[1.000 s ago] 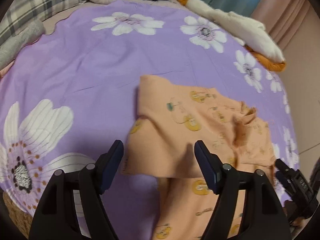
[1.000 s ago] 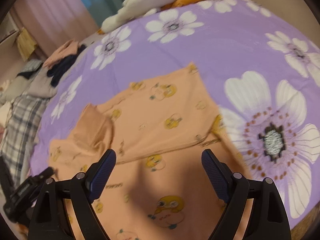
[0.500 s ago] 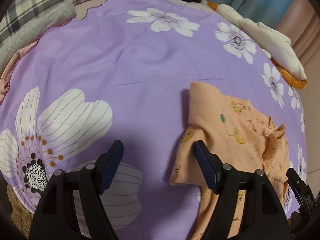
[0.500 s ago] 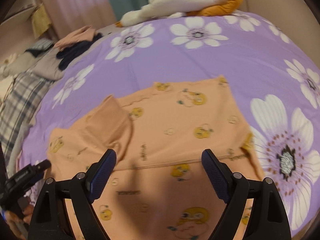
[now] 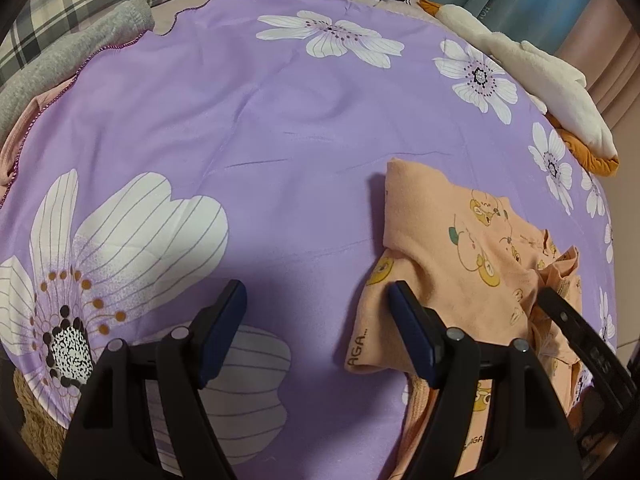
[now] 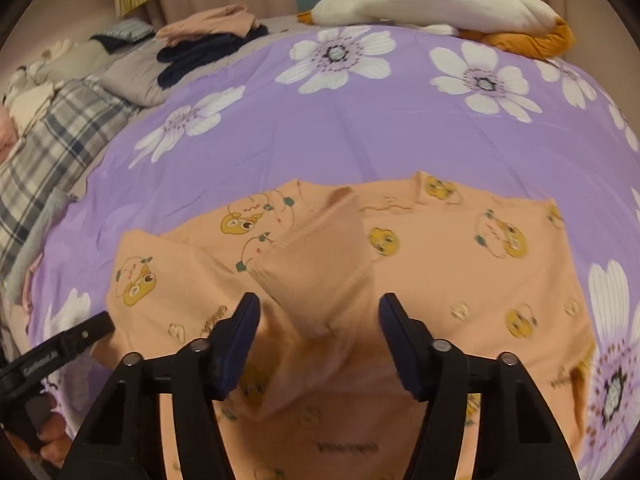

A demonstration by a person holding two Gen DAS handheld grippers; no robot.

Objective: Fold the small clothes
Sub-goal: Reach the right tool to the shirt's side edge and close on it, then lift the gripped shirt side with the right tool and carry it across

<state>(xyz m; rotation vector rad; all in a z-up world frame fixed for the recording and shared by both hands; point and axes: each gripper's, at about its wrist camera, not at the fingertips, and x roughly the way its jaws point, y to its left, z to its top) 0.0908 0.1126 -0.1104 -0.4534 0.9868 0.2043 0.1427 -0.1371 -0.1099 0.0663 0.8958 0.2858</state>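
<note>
Only the right wrist view shows the whole orange garment (image 6: 460,280) spread on the purple floral sheet (image 6: 360,128), with its folded sleeve (image 6: 320,272) ahead of the right gripper (image 6: 318,318), whose jaws have just been closing, pads clear of it. The left gripper (image 5: 316,308), angled down at the garment's edge, stands spread over bare sheet

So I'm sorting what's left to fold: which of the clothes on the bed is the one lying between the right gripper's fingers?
The orange cartoon-print garment, spread on the purple sheet; the other clothes lie at the bed's far edge.
</note>
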